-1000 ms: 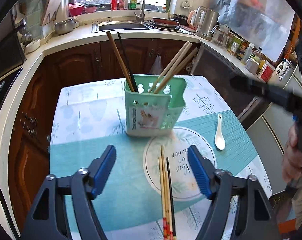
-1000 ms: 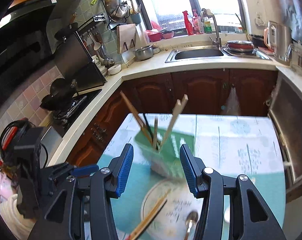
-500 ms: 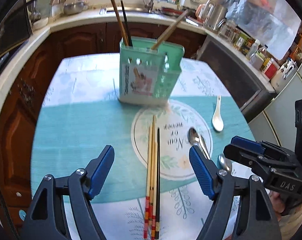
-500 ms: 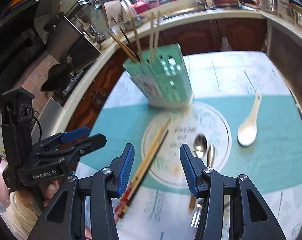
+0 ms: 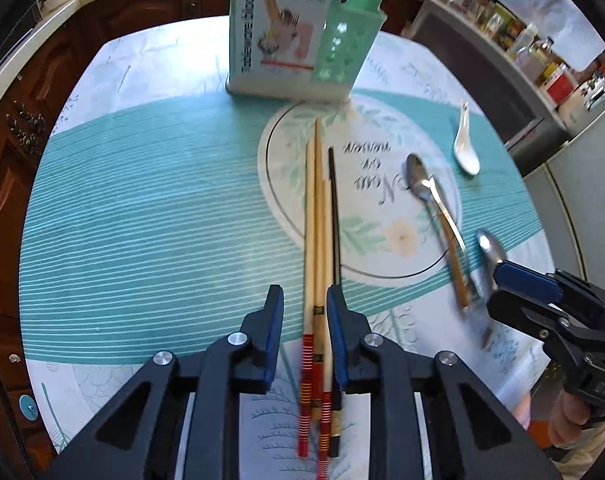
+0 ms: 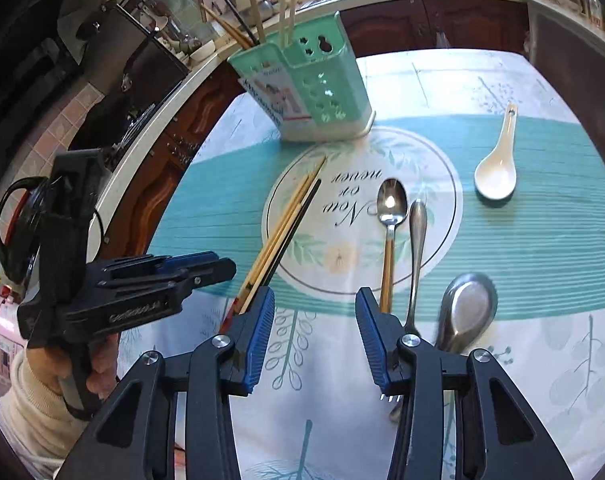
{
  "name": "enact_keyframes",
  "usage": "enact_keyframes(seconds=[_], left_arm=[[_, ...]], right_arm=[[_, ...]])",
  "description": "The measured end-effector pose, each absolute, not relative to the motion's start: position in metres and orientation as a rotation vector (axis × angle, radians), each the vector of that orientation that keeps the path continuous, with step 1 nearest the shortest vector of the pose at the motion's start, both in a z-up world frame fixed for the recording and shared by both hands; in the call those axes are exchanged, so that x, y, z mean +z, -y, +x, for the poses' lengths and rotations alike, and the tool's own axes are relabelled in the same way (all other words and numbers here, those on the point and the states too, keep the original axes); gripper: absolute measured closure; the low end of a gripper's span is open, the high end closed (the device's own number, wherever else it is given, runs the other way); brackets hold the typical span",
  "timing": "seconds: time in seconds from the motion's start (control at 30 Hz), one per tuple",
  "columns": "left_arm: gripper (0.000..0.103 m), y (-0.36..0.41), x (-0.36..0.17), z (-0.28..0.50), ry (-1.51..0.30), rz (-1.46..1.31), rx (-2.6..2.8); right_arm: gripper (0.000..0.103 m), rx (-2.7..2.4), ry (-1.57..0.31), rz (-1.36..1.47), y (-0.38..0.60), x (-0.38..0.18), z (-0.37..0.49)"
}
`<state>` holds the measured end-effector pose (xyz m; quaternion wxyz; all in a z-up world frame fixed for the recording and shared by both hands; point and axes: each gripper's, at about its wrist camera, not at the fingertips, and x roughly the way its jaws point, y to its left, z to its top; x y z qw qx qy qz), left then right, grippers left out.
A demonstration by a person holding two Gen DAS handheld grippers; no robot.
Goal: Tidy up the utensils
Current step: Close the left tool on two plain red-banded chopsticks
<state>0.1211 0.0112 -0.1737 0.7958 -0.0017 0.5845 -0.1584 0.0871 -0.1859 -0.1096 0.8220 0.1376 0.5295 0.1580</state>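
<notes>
Striped tablecloth (image 5: 150, 208), slim bamboo chopsticks (image 5: 316, 216)

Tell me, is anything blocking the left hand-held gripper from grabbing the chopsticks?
Nothing visible. The left hand-held gripper already straddles the chopsticks, one finger on each side with small gaps. The spoons lie off to the right.

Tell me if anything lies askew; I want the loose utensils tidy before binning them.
Mostly the steel spoons: two lie side by side pointing opposite ways, and a third bowl sits apart nearer the right hand-held gripper. The chopsticks lie neatly bundled.
</notes>
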Motion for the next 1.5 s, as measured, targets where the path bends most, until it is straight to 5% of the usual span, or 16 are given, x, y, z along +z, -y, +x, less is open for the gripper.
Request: enact_keyframes(seconds=[1.5], left_arm=[[0.084, 0.034, -0.191, 0.128, -1.405, 0.130, -0.446]], right_arm=[[0.061, 0.373, -1.179, 0.298, 0.180, -0.130, 0.085]])
